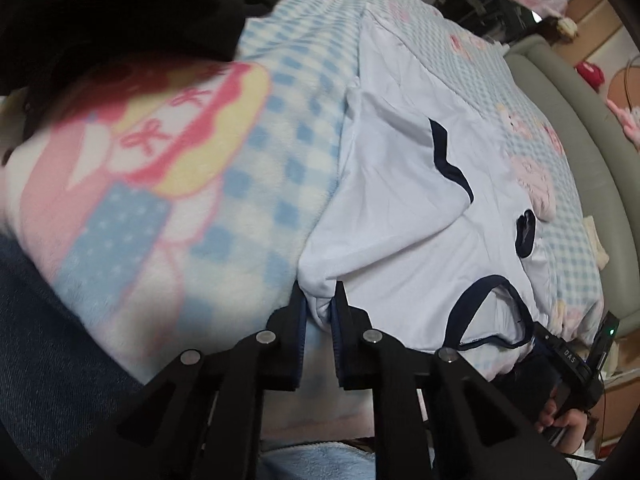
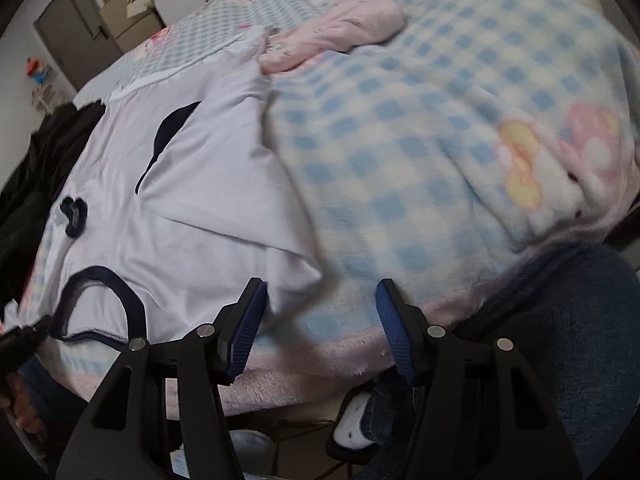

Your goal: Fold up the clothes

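Observation:
A white T-shirt [image 1: 400, 200] with navy trim lies flat on a blue checked fleece blanket [image 1: 280, 140], its navy collar [image 1: 480, 308] toward me. My left gripper [image 1: 319, 300] is shut on the shirt's near corner, and white cloth is bunched between the pads. In the right wrist view the same T-shirt [image 2: 180, 200] lies to the left, its collar [image 2: 100, 300] low at the left. My right gripper [image 2: 320, 286] is open over the blanket's edge. The shirt's other near corner [image 2: 296, 268] reaches just between its fingers, close to the left fingertip [image 2: 256, 292], and is not pinched.
A black garment [image 1: 120, 12] is heaped at the far side of the shirt. A pink garment [image 2: 340, 28] lies on the blanket [image 2: 440, 140] beyond the shirt. A grey-green bed frame [image 1: 580, 120] borders the bed. The person's denim-clad leg [image 2: 560, 340] is by the bed edge.

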{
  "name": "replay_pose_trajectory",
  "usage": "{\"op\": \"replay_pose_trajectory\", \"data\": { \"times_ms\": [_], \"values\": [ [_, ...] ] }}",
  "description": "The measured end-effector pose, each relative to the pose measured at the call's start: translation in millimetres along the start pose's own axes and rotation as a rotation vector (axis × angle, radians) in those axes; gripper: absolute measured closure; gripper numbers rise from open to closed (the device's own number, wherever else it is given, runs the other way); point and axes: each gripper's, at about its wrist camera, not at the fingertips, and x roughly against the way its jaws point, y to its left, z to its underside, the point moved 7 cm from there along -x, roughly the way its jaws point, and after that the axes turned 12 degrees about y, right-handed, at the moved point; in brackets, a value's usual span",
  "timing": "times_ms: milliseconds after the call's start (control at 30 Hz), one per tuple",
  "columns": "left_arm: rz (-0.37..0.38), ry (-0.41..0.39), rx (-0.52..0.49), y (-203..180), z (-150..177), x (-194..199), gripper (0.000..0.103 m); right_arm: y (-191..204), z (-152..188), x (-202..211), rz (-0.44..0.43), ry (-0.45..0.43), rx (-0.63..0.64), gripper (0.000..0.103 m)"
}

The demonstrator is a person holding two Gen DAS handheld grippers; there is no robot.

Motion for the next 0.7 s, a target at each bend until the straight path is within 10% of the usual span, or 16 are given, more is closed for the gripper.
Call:
{"op": "replay_pose_trajectory", "data": {
  "times_ms": [200,400,700],
  "values": [
    [0.098,-0.038,0.01,-3,1,11,0.084,24,-4,7,-0.144,-0.027,0.047,0.044],
    [0.17,0.037,-0.011,-9,6,-5,0.07,28,-4,-17,0.037,0.024,0.13,0.044],
    [0.215,-0.013,-0.005,-5,6,9,0.072,32,-7,-4,-0.206,0.014,0.06,0.043]
  ]
}}
